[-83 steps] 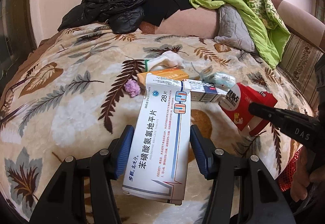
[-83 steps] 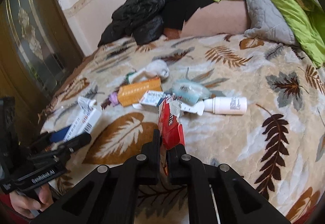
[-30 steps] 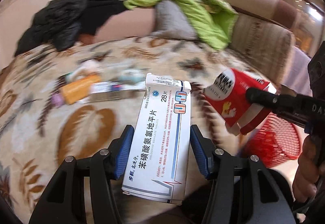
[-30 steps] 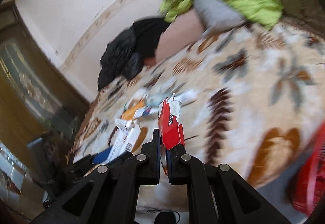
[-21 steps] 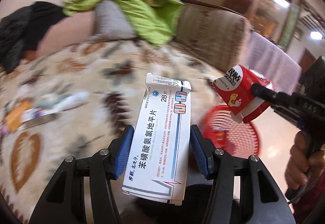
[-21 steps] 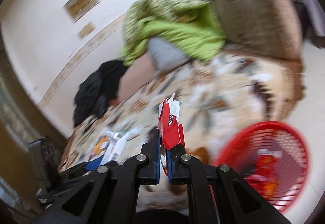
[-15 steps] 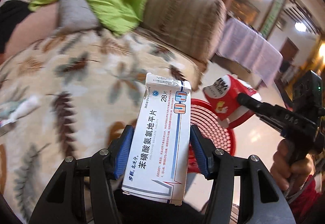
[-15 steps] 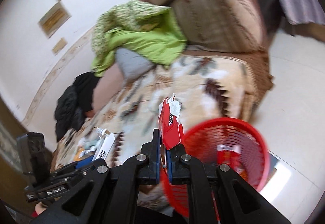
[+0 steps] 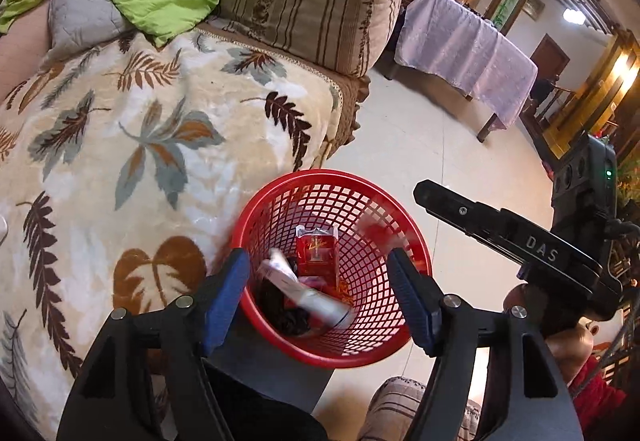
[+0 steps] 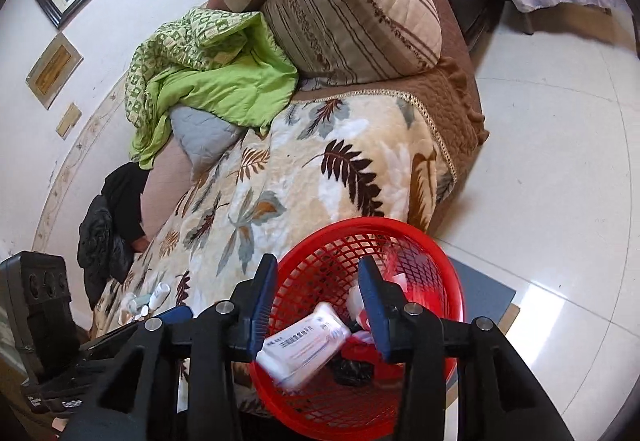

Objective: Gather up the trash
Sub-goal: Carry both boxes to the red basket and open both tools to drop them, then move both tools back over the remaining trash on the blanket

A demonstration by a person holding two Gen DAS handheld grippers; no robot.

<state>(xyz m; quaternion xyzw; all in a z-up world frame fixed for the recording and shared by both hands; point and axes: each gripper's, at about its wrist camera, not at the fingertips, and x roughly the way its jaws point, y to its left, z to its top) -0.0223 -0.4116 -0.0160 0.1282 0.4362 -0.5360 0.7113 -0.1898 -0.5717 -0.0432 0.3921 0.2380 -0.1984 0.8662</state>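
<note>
Both boxes have left the grippers since a moment ago: the white box [image 9: 304,291] and red packet [image 9: 374,231] drop, blurred, into the red mesh basket [image 9: 408,237]. The left gripper [image 9: 320,297] and right gripper [image 10: 318,305] hang spread and empty directly above; remaining litter [image 10: 146,301] lies on the plush leaf-print blanket [image 10: 312,177], nearer the left.

Red plastic mesh basket [image 9: 404,241]; plush leaf-print blanket [image 9: 120,161]; glossy tiled floor [image 10: 560,181].
</note>
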